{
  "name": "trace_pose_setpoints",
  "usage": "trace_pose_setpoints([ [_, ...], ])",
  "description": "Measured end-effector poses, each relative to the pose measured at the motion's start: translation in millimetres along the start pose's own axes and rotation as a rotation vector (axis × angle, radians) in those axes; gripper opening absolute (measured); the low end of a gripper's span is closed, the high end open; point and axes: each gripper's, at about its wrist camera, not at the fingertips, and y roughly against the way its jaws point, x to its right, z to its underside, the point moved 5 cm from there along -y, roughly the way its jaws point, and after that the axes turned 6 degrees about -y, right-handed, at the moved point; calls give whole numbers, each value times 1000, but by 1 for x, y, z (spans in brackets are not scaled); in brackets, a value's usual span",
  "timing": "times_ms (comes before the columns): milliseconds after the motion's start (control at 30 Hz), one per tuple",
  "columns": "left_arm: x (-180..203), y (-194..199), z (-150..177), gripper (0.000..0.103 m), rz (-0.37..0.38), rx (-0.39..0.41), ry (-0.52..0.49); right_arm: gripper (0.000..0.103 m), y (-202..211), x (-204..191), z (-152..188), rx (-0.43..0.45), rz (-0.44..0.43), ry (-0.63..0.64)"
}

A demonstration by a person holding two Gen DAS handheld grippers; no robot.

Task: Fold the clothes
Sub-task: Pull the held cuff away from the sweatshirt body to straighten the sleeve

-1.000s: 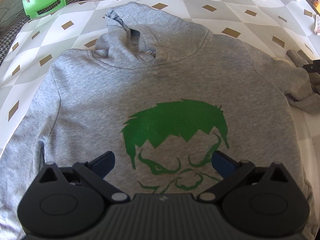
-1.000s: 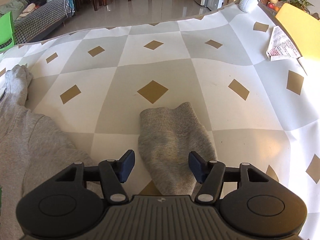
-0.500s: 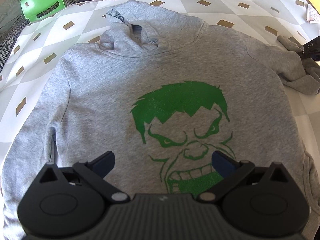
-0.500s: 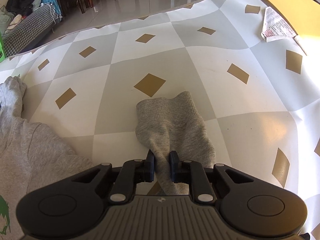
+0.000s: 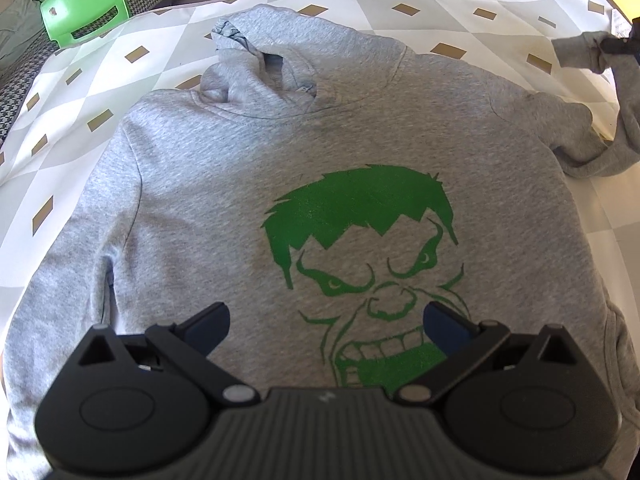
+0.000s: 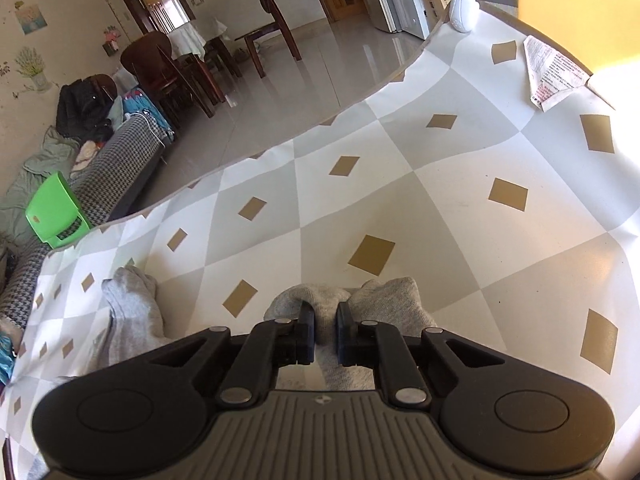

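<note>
Grey hoodie (image 5: pixel 248 184), flat on worktop (image 6: pixel 460 200); right gripper (image 6: pixel 323 334) clenched on sleeve cuff (image 6: pixel 384 300); left gripper (image 5: pixel 326 326) fingers spread, empty.

No legible wording was found. The folded paper sheet (image 6: pixel 554 70) on the tablecloth (image 6: pixel 460 184) carried dense print in red and black, too small to read. The hoodie (image 5: pixel 224 184) bore a green face graphic (image 5: pixel 368 264), without lettering.

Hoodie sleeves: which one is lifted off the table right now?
The sleeve at the picture's right in the left wrist view: the right gripper pinches its ribbed cuff, raised. The other sleeve lies flat beside the hoodie's body.
</note>
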Motion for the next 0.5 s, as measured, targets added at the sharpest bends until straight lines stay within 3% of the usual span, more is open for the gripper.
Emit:
trace_pose_setpoints([
  [133, 5, -2, -1, 103, -1, 0, -13, 11, 29, 5, -6, 7, -95, -37],
  [233, 10, -2, 1, 103, -4, -1, -26, 11, 46, 18, -6, -10, -94, -10],
  [400, 18, 3, 9, 103, -5, -3, -29, 14, 55, 52, 7, -111, 42, 94],
  [500, 24, 5, 16, 103, -2, -9, -24, 15, 54, 80, 24, -199, 183, 164],
])
